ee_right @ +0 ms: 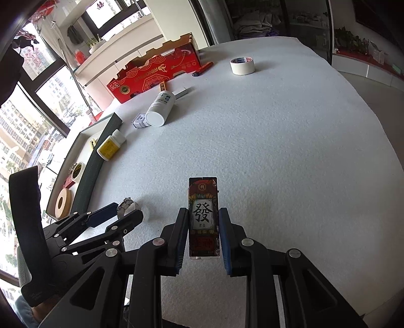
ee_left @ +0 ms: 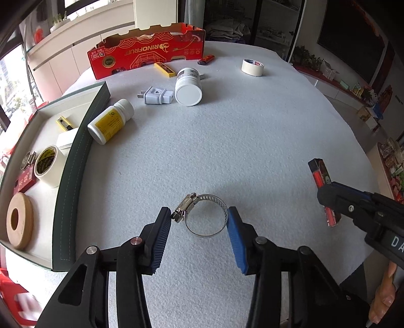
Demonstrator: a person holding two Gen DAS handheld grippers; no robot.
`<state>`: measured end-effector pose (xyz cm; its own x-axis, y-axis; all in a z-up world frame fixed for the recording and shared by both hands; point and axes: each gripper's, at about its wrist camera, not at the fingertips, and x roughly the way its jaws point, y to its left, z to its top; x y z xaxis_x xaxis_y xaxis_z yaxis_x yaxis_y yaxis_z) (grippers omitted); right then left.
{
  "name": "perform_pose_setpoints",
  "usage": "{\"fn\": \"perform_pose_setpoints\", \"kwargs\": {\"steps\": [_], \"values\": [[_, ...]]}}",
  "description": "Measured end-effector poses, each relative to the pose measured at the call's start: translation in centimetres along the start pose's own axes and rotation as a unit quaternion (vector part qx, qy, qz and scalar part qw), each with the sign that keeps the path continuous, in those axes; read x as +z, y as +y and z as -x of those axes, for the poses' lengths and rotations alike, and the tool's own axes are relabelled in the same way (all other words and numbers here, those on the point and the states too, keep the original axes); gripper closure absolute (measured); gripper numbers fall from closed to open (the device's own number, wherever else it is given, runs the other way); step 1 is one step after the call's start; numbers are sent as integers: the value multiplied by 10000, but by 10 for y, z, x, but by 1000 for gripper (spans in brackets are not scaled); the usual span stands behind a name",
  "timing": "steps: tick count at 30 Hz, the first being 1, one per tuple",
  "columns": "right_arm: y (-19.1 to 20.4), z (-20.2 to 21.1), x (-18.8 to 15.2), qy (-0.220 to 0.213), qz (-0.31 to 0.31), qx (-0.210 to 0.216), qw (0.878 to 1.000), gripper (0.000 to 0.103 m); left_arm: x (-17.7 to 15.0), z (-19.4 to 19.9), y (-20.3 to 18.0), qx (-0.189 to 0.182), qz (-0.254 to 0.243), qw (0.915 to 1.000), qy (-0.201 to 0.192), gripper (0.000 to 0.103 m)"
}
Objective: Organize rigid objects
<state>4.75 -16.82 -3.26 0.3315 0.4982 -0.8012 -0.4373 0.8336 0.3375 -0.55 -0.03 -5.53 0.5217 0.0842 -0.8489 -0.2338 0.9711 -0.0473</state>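
on the white felt table [ee_left: 252,141], gripping a hose clamp [ee_left: 205,217] in left gripper [ee_left: 199,219], a lighter [ee_right: 204,217] in right gripper [ee_right: 203,227], with bottles, charger and tape roll [ee_left: 252,66] left outside the green tray [ee_left: 73,161].

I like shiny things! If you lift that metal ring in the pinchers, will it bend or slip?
The metal hose clamp is a thin steel band, so it probably flexes slightly. The left gripper squeezes its curved sides, so it might slip or twist. It looks light.

place: a home, high up | signs: big windows [ee_right: 38,101] with tall buildings outside, white cupboards [ee_left: 63,58], potted plants [ee_left: 306,59], folded clothes [ee_right: 255,24]
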Motion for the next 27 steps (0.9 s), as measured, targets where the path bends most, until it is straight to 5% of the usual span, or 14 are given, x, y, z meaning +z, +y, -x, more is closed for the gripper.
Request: {"fn": "perform_pose_setpoints", "kwargs": {"steps": [16, 27], "values": [[79, 12, 38, -276, 831, 367, 9955, 78, 27, 76, 53, 132, 787, 9907, -1101, 55], [184, 18, 75, -508, 1796, 945, 9779, 78, 31, 127, 142, 684, 1502, 9704, -1764, 55]]}}
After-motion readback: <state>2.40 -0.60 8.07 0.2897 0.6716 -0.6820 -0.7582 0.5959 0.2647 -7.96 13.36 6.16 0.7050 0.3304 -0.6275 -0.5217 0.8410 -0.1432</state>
